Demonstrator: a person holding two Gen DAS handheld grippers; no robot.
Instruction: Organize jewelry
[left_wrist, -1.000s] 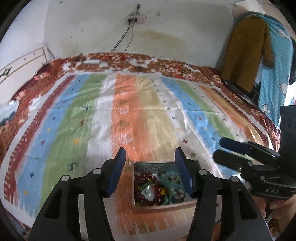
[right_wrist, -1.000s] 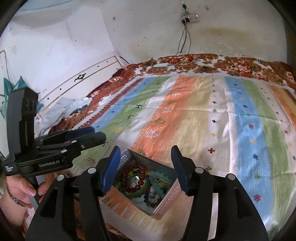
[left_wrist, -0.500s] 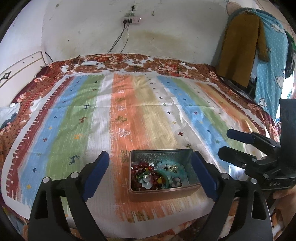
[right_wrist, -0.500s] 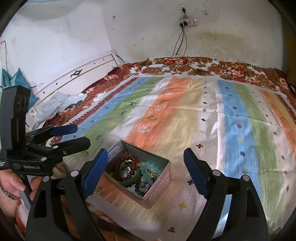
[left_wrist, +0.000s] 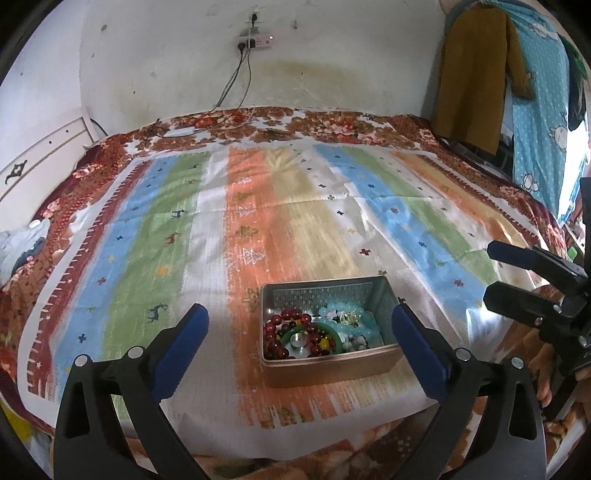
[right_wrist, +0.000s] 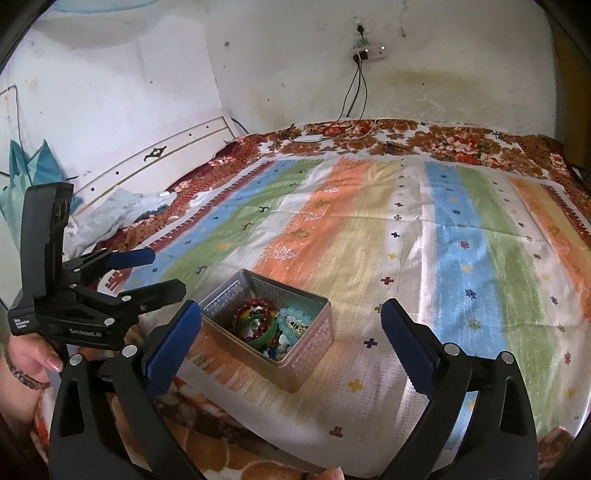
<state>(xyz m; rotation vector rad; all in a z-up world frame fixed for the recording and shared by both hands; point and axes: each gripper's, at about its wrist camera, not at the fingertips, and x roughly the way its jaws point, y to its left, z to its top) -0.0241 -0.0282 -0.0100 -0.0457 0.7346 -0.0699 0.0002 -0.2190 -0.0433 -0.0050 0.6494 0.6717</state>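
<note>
Left wrist view: your left gripper (left_wrist: 300, 336) hangs with its jaws spread wide, holding nothing.
Right gripper (right_wrist: 291, 334): also spread wide and empty.
Tin (left_wrist: 328, 369): lower centre of frame, lidless, on the striped cloth (left_wrist: 258, 221).
Jewelry (left_wrist: 317, 334): all heaped inside the tin, red beads, green bangle, pale blue beads; none on the cloth.
Progress: fits everything gathered in, or sorting still ahead.
Writing: "GenRobot.AI" on your left gripper's body at lower left of the right wrist view.

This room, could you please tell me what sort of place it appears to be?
Most likely a bedroom in a home: a bed under a striped cover fills the view, a white headboard runs along the wall, and clothes hang in the corner. A tin of jewelry sits on the bed.
</note>
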